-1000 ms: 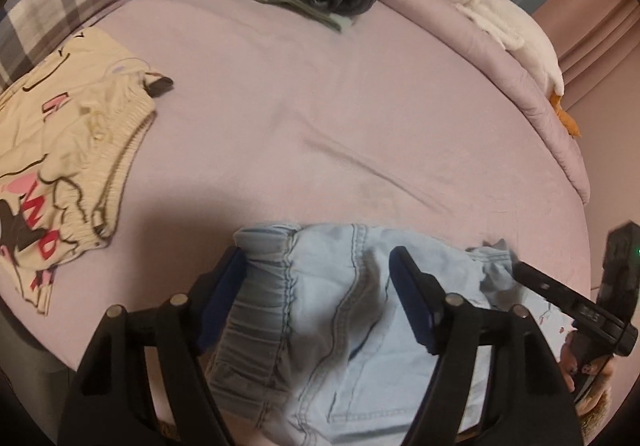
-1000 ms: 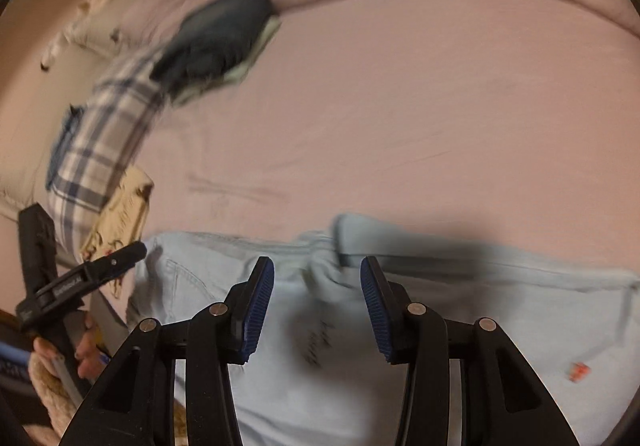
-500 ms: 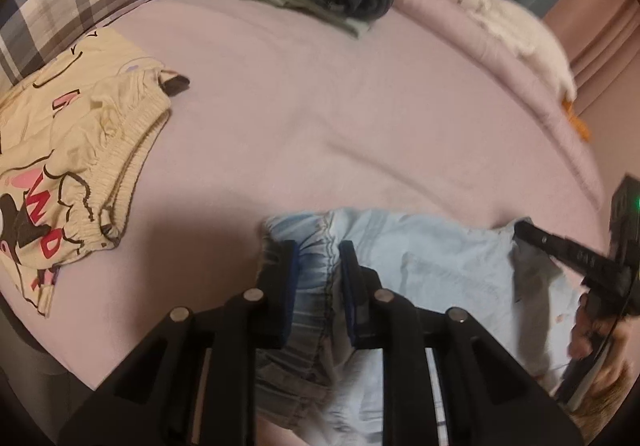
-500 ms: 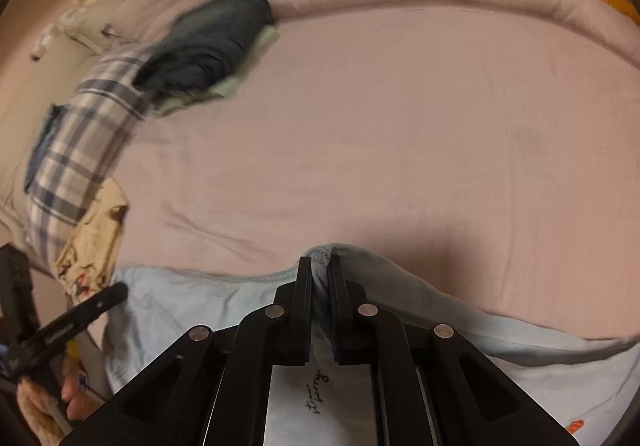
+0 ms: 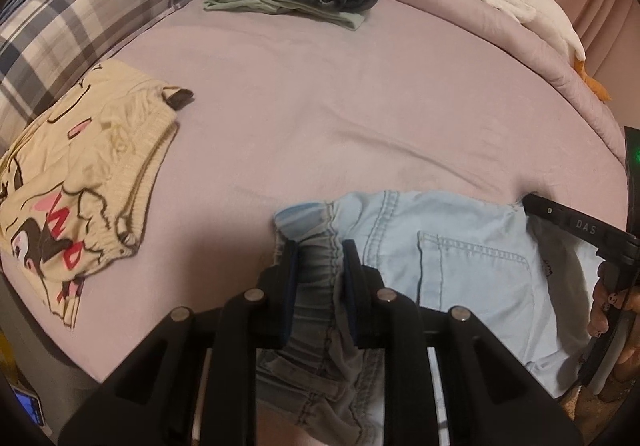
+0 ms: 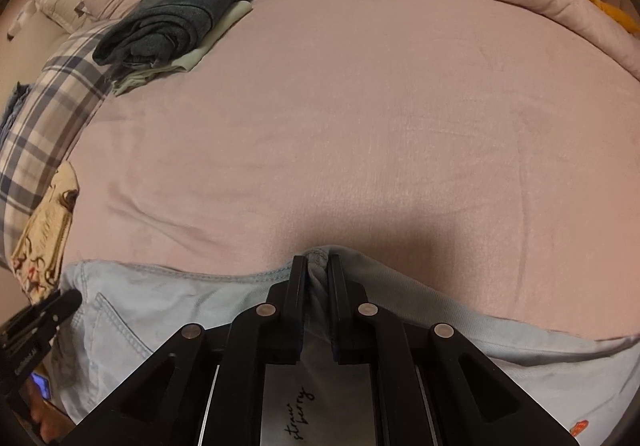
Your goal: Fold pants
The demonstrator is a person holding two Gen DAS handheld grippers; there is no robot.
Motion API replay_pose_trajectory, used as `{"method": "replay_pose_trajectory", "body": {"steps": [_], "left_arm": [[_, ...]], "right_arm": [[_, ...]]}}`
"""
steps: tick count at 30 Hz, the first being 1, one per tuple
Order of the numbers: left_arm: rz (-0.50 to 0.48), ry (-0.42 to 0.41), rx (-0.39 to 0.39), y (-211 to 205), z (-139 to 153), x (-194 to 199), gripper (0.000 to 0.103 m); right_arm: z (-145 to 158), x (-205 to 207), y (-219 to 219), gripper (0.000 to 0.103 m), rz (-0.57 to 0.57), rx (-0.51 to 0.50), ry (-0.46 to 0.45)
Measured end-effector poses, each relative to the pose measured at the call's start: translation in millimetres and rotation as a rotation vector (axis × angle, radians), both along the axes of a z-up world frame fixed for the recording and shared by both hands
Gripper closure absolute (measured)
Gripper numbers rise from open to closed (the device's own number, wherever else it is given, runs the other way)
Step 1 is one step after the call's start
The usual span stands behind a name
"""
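Both claws are clamped on the pale denim pants [image 5: 448, 258] at the lower middle of each frame, on the pink bed [image 5: 320, 93]. Left claw [image 5: 319, 258] pinches the gathered elastic waistband; right claw [image 6: 318, 266] pinches a raised fold along the upper edge. Soft, light, limp denim will likely sag between grips, so seams and waistband look like the firmest holds.
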State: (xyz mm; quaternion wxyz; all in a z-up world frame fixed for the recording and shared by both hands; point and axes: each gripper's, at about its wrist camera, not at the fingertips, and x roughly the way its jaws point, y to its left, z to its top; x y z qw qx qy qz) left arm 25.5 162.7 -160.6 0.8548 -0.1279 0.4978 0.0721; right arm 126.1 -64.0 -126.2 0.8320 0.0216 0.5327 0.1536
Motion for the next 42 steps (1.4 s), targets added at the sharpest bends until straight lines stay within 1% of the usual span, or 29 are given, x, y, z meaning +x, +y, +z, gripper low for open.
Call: {"method": "replay_pose_trajectory", "body": {"steps": [6,9,11,13,14,15,17,18,19,20,22,24,25,27,28,29,30,31,32,33,34,35,36,38,39,42], "left_arm": [[0.007,0.005,0.007,-2,-4,1,0.08],[0.012,0.009,0.012,-2,-5,2,0.077],[0.026,0.013,0.007,0,-4,2,0.072],[0.045,0.021,-0.008,2,1,0,0.07],[0.053,0.02,-0.018,3,4,-2,0.067],[0.06,0.02,-0.031,3,9,-6,0.065],[0.052,0.005,-0.048,2,19,-12,0.05],[0.041,-0.002,-0.059,0,24,-16,0.047],[0.037,-0.023,-0.06,-2,31,-21,0.042],[0.035,-0.042,-0.058,-6,38,-26,0.04],[0.028,-0.074,-0.072,-13,50,-34,0.038],[0.006,-0.088,-0.127,-22,55,-40,0.038],[-0.02,-0.091,-0.172,-29,56,-42,0.039],[-0.102,-0.078,-0.265,-47,50,-44,0.04],[-0.134,-0.063,-0.287,-55,45,-43,0.042],[-0.165,-0.04,-0.296,-62,39,-42,0.047],[-0.186,-0.006,-0.289,-69,31,-40,0.052],[-0.193,0.037,-0.27,-76,21,-38,0.061],[-0.188,0.078,-0.253,-80,11,-37,0.068],[-0.184,0.098,-0.252,-82,5,-36,0.07],[-0.172,0.115,-0.248,-83,-4,-37,0.072],[-0.166,0.117,-0.245,-82,-7,-37,0.075],[-0.161,0.113,-0.237,-82,-10,-39,0.077],[-0.143,0.11,-0.219,-79,-12,-38,0.081],[-0.134,0.114,-0.217,-78,-12,-38,0.083],[-0.114,0.127,-0.195,-76,-13,-37,0.094]], "right_arm": [[-3,-2,6,0.095,0.0,-0.069,-0.051],[-4,-1,6,0.095,-0.009,-0.078,-0.063],[-3,0,6,0.095,-0.007,-0.082,-0.07],[-1,0,3,0.092,-0.016,-0.065,-0.076],[2,0,0,0.085,-0.021,-0.055,-0.081],[5,-3,-4,0.073,-0.029,-0.056,-0.088],[11,-7,-10,0.058,-0.054,-0.071,-0.107],[18,-11,-16,0.057,-0.065,-0.073,-0.131],[22,-15,-21,0.057,-0.068,-0.074,-0.146],[27,-19,-27,0.057,-0.072,-0.078,-0.159],[37,-29,-46,0.057,-0.107,-0.086,-0.182],[43,-41,-72,0.057,-0.155,-0.078,-0.187],[46,-50,-91,0.056,-0.194,-0.062,-0.19],[48,-68,-129,0.05,-0.28,-0.038,-0.187],[45,-80,-155,0.049,-0.341,-0.023,-0.176],[42,-89,-176,0.049,-0.394,-0.014,-0.161],[37,-103,-206,0.049,-0.48,-0.01,-0.136],[33,-113,-225,0.049,-0.535,-0.014,-0.123],[30,-123,-244,0.049,-0.589,-0.022,-0.113],[27,-139,-269,0.049,-0.658,-0.041,-0.108],[26,-149,-285,0.049,-0.7,-0.053,-0.106],[24,-159,-300,0.049,-0.745,-0.063,-0.105],[23,-173,-322,0.049,-0.812,-0.064,-0.108],[21,-190,-351,0.049,-0.903,-0.048,-0.105],[20,-198,-364,0.049,-0.946,-0.039,-0.103],[17,-211,-396,0.05,-1.043,-0.046,-0.118]]}}
